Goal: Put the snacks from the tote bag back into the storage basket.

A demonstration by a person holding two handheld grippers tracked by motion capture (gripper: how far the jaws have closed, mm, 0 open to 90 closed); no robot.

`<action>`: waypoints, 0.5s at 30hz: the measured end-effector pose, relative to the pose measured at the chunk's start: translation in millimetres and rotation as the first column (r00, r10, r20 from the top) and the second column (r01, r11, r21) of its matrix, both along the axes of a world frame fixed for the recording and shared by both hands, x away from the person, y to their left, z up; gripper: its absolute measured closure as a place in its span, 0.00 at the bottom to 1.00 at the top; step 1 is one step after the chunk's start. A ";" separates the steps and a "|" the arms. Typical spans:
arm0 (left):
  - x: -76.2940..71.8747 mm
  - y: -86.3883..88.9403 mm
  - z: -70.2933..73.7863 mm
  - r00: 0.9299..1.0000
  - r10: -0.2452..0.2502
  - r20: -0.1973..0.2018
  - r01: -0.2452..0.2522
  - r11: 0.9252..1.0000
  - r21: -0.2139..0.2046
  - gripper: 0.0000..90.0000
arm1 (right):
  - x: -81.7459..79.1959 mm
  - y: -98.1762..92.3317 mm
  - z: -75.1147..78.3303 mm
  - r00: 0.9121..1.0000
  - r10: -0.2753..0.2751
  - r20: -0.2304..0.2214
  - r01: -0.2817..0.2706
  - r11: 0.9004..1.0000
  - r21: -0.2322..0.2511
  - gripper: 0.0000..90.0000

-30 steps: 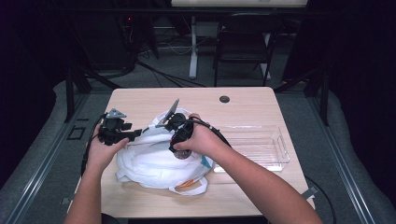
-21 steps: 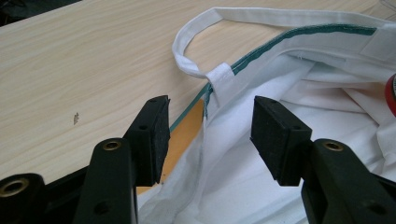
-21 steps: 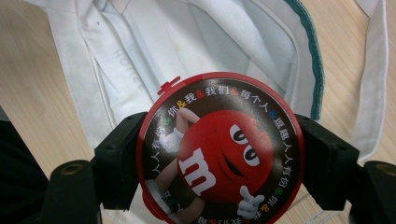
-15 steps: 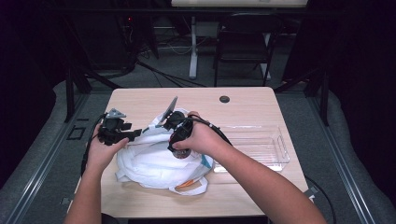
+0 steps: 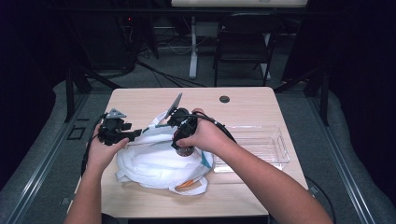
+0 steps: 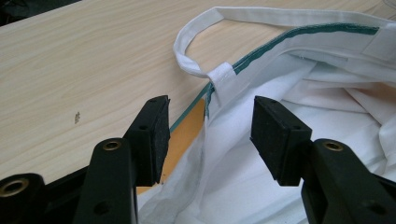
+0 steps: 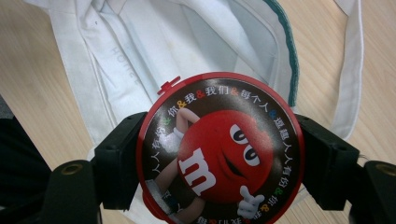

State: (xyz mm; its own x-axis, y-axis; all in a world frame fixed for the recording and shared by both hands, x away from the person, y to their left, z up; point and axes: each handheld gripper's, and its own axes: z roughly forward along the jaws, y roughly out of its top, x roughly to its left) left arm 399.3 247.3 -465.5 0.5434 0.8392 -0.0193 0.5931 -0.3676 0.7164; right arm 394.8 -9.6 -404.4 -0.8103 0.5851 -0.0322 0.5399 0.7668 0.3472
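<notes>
The right gripper (image 7: pixel 219 154), fingers clenched on the round tin (image 7: pixel 219 149), has moved over the white bag (image 5: pixel 159 158); the left gripper (image 6: pixel 208 135) stays released beside its rim, so insertion is due.

A fixed camera looks forward and down on the tabletop (image 5: pixel 140 100) from above. Each claw's camera looks closely along its jaws. All three share the white bag (image 5: pixel 154 161).

Clear tray (image 5: pixel 261 144) at the table's (image 5: pixel 140 100) 3 o'clock; grommet (image 5: pixel 224 99) at 12; chair (image 5: pixel 243 44) beyond.
</notes>
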 end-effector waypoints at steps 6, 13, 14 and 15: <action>-0.2 0.3 0.3 1.000 0.001 -0.001 -0.001 1.000 0.000 0.53 | 0.9 -7.3 0.9 1.000 -0.009 -0.005 0.009 1.000 -0.002 0.27; -0.1 -0.1 -0.6 1.000 0.008 0.006 -0.008 1.000 -0.001 0.53 | 2.5 -18.4 2.3 1.000 -0.027 -0.009 0.027 1.000 0.000 0.28; 0.0 0.2 -0.2 1.000 0.003 0.000 -0.003 1.000 0.001 0.53 | 2.7 -20.4 2.8 1.000 -0.030 -0.009 0.030 1.000 0.003 0.28; 0.0 0.1 -0.3 1.000 0.003 0.001 -0.003 1.000 0.001 0.53 | 3.0 -22.5 3.4 0.999 -0.034 -0.007 0.034 0.999 0.005 0.28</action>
